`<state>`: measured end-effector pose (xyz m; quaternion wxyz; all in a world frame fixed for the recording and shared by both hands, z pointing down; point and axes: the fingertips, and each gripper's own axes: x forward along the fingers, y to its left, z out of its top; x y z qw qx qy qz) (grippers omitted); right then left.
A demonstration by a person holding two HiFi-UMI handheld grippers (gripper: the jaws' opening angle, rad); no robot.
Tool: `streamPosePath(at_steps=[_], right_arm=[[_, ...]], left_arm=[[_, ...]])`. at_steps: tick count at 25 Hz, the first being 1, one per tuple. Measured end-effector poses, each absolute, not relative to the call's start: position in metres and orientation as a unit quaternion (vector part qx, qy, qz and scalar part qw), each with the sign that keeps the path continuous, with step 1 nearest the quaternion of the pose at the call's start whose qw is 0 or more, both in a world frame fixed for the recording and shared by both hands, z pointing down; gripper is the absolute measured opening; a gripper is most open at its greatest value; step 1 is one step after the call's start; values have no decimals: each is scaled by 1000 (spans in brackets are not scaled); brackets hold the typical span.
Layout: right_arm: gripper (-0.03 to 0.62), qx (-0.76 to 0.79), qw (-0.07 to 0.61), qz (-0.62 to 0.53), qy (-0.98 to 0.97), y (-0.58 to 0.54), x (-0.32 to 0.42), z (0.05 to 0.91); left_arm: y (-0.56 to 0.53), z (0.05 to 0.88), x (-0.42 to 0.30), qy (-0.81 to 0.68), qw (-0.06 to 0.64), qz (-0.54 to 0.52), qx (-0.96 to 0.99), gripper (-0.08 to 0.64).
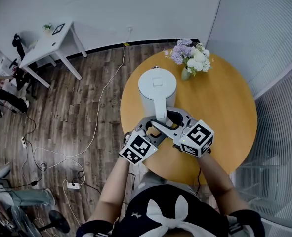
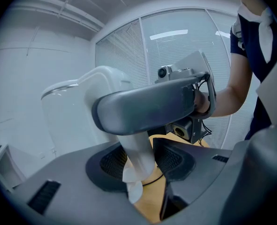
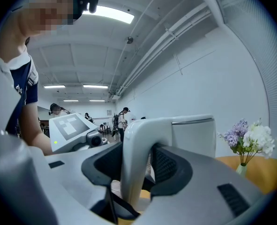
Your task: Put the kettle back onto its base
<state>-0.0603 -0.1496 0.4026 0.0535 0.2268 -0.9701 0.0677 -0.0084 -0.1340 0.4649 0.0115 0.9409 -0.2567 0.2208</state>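
Note:
A white kettle (image 1: 156,85) stands upright over the left part of the round wooden table (image 1: 225,107). Its handle (image 1: 161,113) points toward me. My left gripper (image 1: 158,128) reaches in from the lower left and my right gripper (image 1: 169,122) from the lower right. In the left gripper view the lower handle (image 2: 138,153) runs between the pads of the left gripper (image 2: 140,161), which grip it. In the right gripper view the right gripper (image 3: 136,165) is closed on the upper handle (image 3: 133,144). The kettle hides its base. A thin black cord (image 2: 153,179) lies on the table below.
A vase of white and purple flowers (image 1: 191,58) stands at the table's far edge, just right of the kettle. Glass walls with blinds close off the right side. On the wooden floor to the left are a white desk (image 1: 52,41) and trailing cables (image 1: 101,107).

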Motion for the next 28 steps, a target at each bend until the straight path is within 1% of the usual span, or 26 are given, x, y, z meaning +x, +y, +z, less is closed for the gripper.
streamPosePath(at_steps=[28], right_arm=[[192,245,78,117,-959,-172,-54,457]], left_arm=[[-150,519,-2,-245,56,247,936,187]])
